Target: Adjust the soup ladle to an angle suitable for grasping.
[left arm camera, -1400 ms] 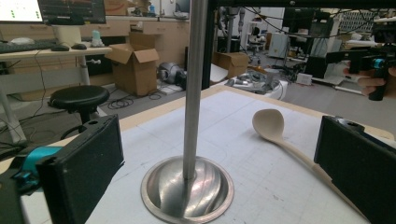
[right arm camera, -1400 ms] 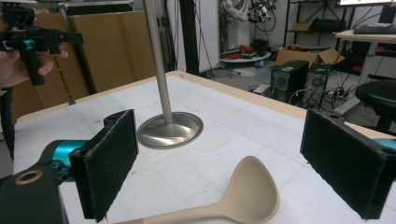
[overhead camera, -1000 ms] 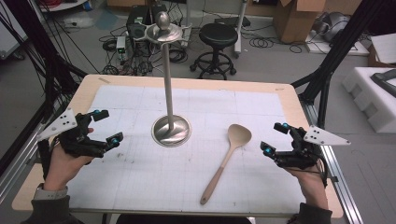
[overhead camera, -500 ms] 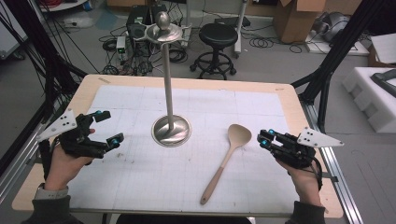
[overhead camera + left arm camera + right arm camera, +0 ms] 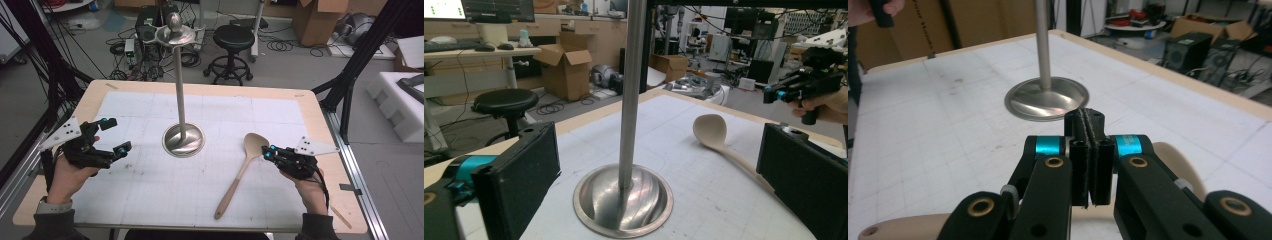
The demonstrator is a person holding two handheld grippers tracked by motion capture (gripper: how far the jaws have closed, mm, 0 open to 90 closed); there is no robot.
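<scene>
While above wooden spoon | right hand-held gripper closed, empty

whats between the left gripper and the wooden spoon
The metal stand: in the high view its round base sits on the mat between the left gripper and the wooden spoon; the left gripper view shows its pole in front of the spoon.

Left claw: held in the left hand over the tabletop's left edge, jaws standing wide apart with nothing between the pads, pointing toward the tabletop's middle. Forearm enters from the near left corner; grey sleeve at the wrist.

Right claw: held in the right hand near the right edge, pointing toward the middle. Jaws have just closed; pads pressed flat together, nothing gripped. Grey plate on top; cable trails along the wrist.
</scene>
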